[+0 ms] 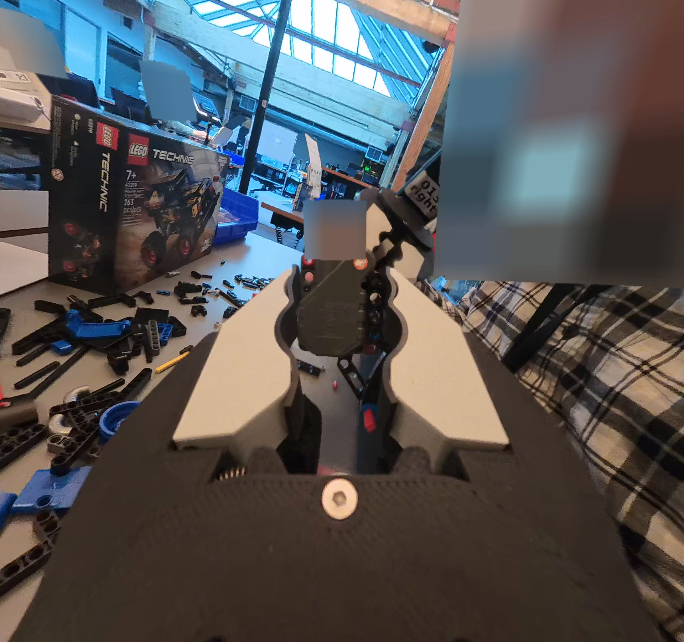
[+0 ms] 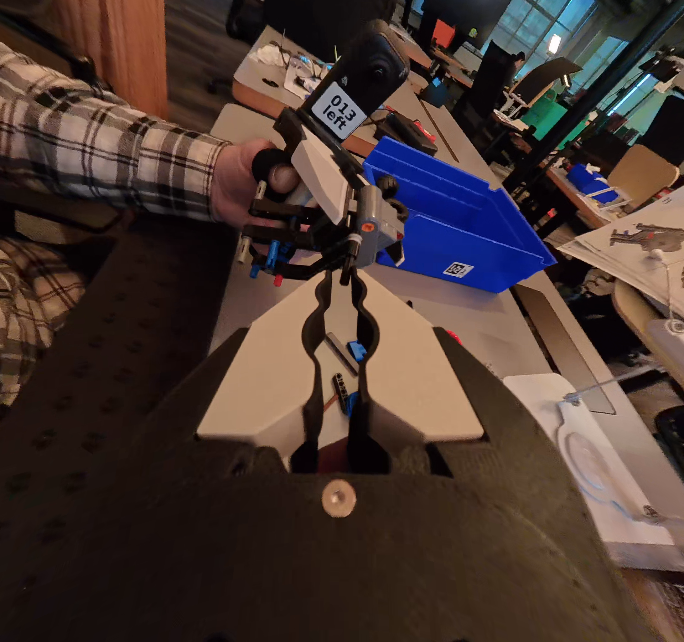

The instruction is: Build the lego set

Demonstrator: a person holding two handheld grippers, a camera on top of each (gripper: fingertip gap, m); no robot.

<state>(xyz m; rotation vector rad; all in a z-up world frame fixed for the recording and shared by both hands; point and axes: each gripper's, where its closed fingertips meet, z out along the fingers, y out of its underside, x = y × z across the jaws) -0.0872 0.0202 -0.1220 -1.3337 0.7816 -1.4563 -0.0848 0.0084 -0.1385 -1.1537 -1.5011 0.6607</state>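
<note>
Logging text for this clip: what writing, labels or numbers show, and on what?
I don't quote writing; its carriers:
Lego box: logos, numbers.
White sticker, left gripper camera.
White sticker, right gripper camera.
Blue bin tag: too small.
Instruction pages: unreadable.
Lego assembly: embossed mark, unreadable.

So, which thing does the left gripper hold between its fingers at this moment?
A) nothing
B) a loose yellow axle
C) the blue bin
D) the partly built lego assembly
D: the left gripper is shut around the dark partly built lego assembly, lifted above the table.
</note>
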